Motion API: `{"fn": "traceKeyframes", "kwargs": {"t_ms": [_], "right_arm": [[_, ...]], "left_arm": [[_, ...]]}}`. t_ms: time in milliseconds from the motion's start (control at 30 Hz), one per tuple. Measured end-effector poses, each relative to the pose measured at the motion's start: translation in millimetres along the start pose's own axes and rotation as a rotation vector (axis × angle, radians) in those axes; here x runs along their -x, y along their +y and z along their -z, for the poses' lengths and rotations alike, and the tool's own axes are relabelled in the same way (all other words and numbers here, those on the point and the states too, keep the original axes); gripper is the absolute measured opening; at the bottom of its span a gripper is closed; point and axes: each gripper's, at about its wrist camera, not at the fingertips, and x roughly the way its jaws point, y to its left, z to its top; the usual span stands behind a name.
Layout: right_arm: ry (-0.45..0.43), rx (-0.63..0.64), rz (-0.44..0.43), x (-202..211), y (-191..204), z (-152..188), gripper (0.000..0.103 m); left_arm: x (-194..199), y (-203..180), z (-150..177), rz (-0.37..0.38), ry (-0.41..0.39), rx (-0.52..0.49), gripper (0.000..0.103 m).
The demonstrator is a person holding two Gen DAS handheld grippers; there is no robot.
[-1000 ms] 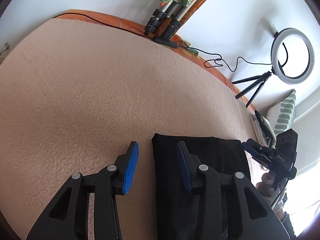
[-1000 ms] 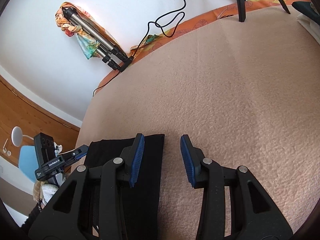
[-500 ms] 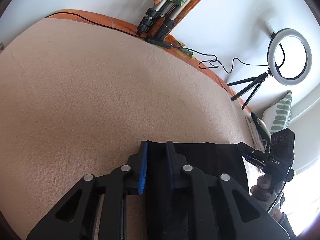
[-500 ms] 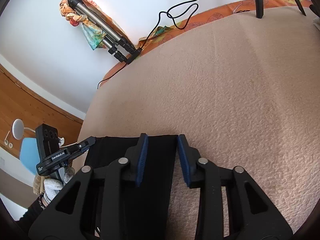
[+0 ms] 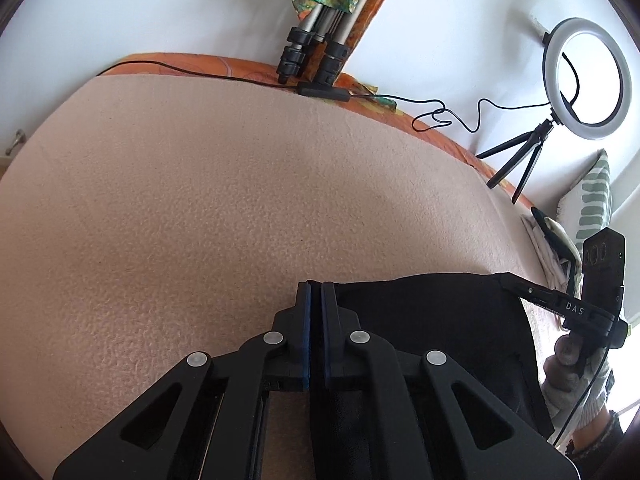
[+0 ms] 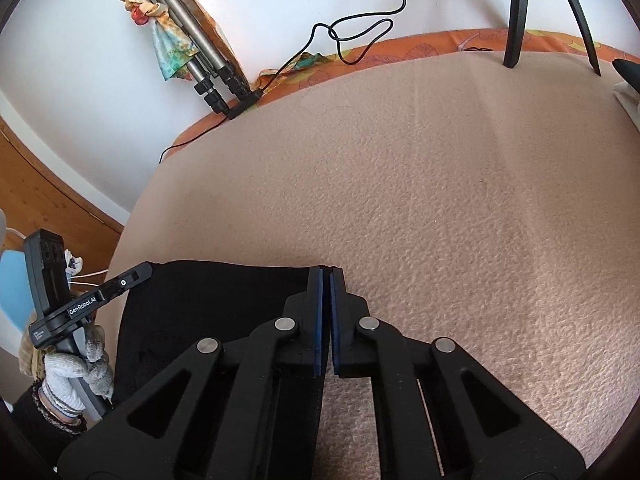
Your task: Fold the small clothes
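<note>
A black garment [image 5: 432, 320] lies on the beige blanket [image 5: 200, 200]. My left gripper [image 5: 316, 292] is shut on the garment's left far corner, blue pads pressed together on the cloth. My right gripper [image 6: 325, 276] is shut on the right far corner of the same garment [image 6: 208, 304]. Each gripper shows in the other's view: the right one [image 5: 520, 288] at the garment's right corner, the left one [image 6: 140, 274] at its left corner. The far edge is stretched between them and looks lifted a little off the blanket.
A folded tripod [image 5: 316, 40] with a coloured cloth leans on the white wall at the back. A ring light [image 5: 586, 76] on a small tripod stands at the back right. A black cable [image 5: 440, 114] runs along the orange sheet edge. A striped pillow [image 5: 592, 208] lies at right.
Both grippers moved forward over the garment's far corners and closed from open to shut on the cloth. The far edge is now pulled taut and raised slightly.
</note>
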Motion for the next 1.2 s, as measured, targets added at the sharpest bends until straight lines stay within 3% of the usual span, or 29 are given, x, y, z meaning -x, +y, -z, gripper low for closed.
{"fn": "traceKeyframes", "kwargs": {"t_ms": [133,367,500,633,733,800,967,1200], "right_arm": [[-0.043,0.005,0.02,27.0,2.2,-3.3,0.008],[-0.031,0.134,-0.124,67.2,59.8,24.2,0.008],[0.027,0.231,-0.118,58.0,92.3,51.7,0.008],[0.081,0.256,-0.095,36.9,99.6,67.3,0.008],[0.128,0.284,-0.063,21.4,97.4,79.1,0.008],[0.154,0.324,-0.021,13.6,95.6,88.4,0.008],[0.159,0.312,-0.042,25.4,85.2,95.6,0.008],[0.204,0.354,-0.016,48.4,80.0,117.7,0.008]], "left_arm": [[18.4,-1.6,-1.6,-0.036,-0.028,-0.014,0.011],[57.3,-45.7,24.4,0.112,-0.017,-0.089,0.012],[53.4,-84.8,47.5,0.183,0.035,-0.17,0.012],[30.5,-101.5,64.2,0.178,0.096,-0.201,0.012],[14.0,-102.9,75.3,0.131,0.144,-0.227,0.012],[15.6,-102.5,79.9,0.127,0.123,-0.255,0.012],[22.8,-99.1,83.8,0.125,0.113,-0.265,0.012],[40.9,-103.0,108.5,0.138,0.159,-0.338,0.012]]}}
